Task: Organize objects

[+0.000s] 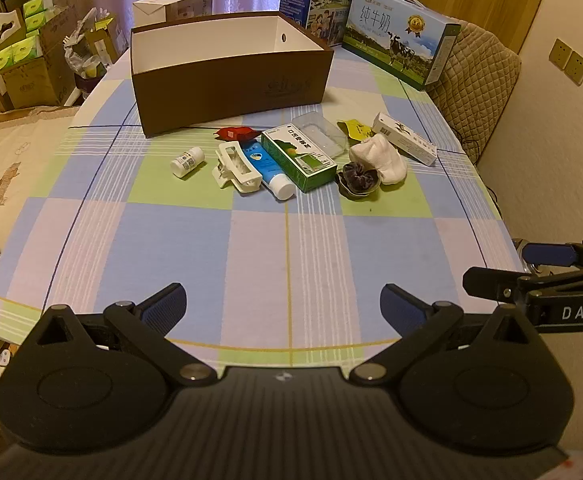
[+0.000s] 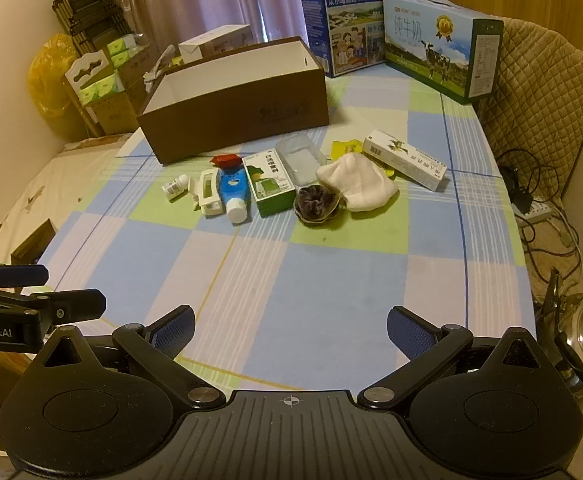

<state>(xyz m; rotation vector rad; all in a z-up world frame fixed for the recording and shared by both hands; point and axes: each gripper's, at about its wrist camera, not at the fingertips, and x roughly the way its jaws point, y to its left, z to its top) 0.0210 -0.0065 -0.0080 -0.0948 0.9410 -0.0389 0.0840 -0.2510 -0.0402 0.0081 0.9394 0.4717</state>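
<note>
Hovering over the near edge of the table [image 1: 171, 248], both tools are tilted down toward the clutter with nothing between their fingers: the left gripper [image 1: 282, 304] and the right gripper [image 2: 290, 330] each stand spread wide, well short of any object, so I judge the sorting has not begun

The brown box [image 1: 227, 88] sits open-topped toward the far edge, its white inside showing nothing in it, and is probably the intended container, since the loose things lie in a row just in front of its near wall. From the left end of that row: a small white bottle [image 1: 187, 162] on its side, a white hair clip [image 1: 237, 170], a blue tube [image 1: 269, 172] with a white cap touching the clip, a red packet [image 1: 237, 134], a green carton [image 1: 297, 156] with Chinese print too small to read, a clear plastic tray [image 1: 319, 134], a dark scrunchie [image 1: 359, 180], a white cloth bundle [image 1: 379, 158], a yellow sachet [image 1: 355, 128] and a long white carton [image 1: 405, 138]

At the far right corner stand two milk cartons [image 2: 345, 20], both printed 纯牛奶. "DAS" shows on the right tool's body in the left view; "Robot:AI" on the left tool's in the right view
</note>
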